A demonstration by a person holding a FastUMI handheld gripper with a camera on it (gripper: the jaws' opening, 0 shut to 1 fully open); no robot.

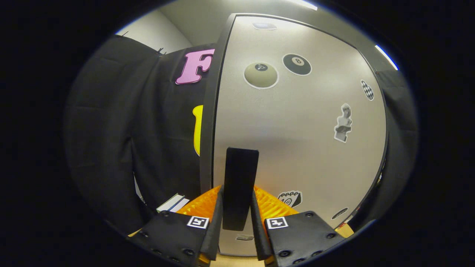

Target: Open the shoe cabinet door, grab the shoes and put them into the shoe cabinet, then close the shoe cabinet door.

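Gripper view: the upright black handle point(240, 185) of the shoe cabinet door point(297, 122) is being clamped between the fingers of the hand-held gripper point(237, 218), its long axis running vertically, the door panel lying just beyond.

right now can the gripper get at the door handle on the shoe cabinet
Yes, it looks so: the gripper has a finger on each side of the black handle on the cabinet door, seemingly clamped on it, with nothing between.
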